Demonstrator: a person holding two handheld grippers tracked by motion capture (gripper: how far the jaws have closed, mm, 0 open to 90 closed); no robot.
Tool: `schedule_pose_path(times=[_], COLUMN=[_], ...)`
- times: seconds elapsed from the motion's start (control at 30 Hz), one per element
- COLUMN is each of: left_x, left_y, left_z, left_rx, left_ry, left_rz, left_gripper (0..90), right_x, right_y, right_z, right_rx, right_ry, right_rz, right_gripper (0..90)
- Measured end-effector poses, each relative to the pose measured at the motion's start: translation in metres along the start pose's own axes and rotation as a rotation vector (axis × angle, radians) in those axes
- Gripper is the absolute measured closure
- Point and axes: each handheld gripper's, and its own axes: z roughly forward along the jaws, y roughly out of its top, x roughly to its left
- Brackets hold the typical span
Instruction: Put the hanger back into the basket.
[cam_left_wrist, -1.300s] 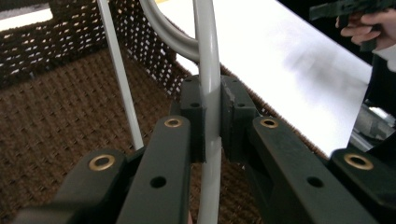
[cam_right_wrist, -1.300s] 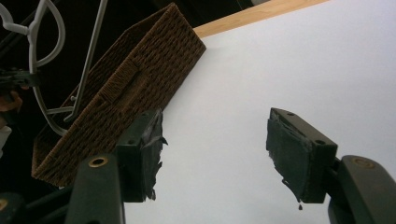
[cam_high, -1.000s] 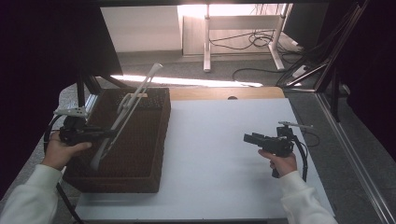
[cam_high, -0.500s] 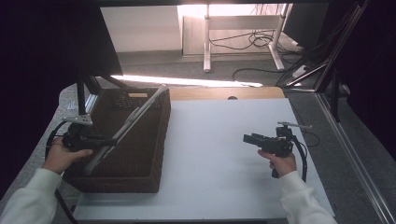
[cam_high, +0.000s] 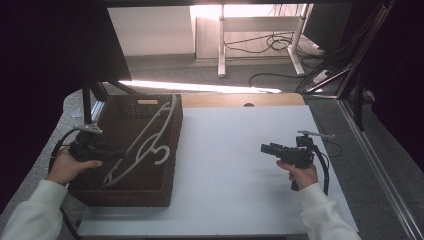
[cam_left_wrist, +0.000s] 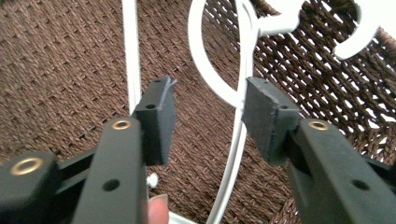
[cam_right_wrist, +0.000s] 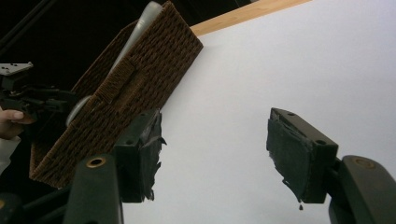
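From high up, we saw a white table (cam_high: 240, 165) with a grey floor and cables behind it. A brown woven basket (cam_high: 125, 192) stood on the left part of the table. A white hanger (cam_high: 145, 140) lay in it. Its long side ran from right in front of our left tongs (cam_high: 119, 152) away toward the far right corner of the basket, where it leaned on the rim. Its hook curled just past the tips of those tongs. Our left tongs were at the near end of the hanger. Our right tongs (cam_high: 266, 148) hovered over bare table, well apart from the basket, pointing toward it.

Looking along our left tongs (cam_left_wrist: 208, 119), we saw the jaws had just been opening and stood about half apart. One thin white bar of the hanger (cam_left_wrist: 240, 140) ran between them, close to the right pad, and we judged the pads no longer pressed on it. Another bar ran just outside the left jaw. The basket floor (cam_left_wrist: 65, 70) was below.

Looking along our right tongs (cam_right_wrist: 215, 154), we saw the jaws wide apart with nothing between them. The basket (cam_right_wrist: 135, 88) lay ahead and to the left of them. So our left hand was much nearer the hanger.
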Motion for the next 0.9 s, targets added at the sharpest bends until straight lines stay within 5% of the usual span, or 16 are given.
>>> schedule_pose_path(times=[0.3, 0.63, 0.77, 0.9], left_x=[-0.011, -0.031, -0.053, -0.071], left_y=[0.006, 0.014, 0.018, 0.021], left_z=[0.000, -0.008, -0.007, -0.002], left_rx=[-0.045, -0.179, -0.206, -0.214], left_ry=[0.019, 0.016, 0.136, 0.147], left_rz=[0.015, 0.006, 0.037, 0.055], left_gripper=[41.4, 33.8, 32.4, 31.3], right_x=[0.000, 0.000, 0.000, 0.000], right_y=[0.000, 0.001, 0.001, 0.002], right_z=[-0.001, -0.002, -0.003, -0.005], right_rx=[-0.004, -0.010, -0.006, -0.005], right_ry=[0.002, -0.001, -0.012, -0.015], right_rz=[0.004, -0.001, -0.017, -0.032], right_gripper=[35.7, 35.6, 35.4, 35.0])
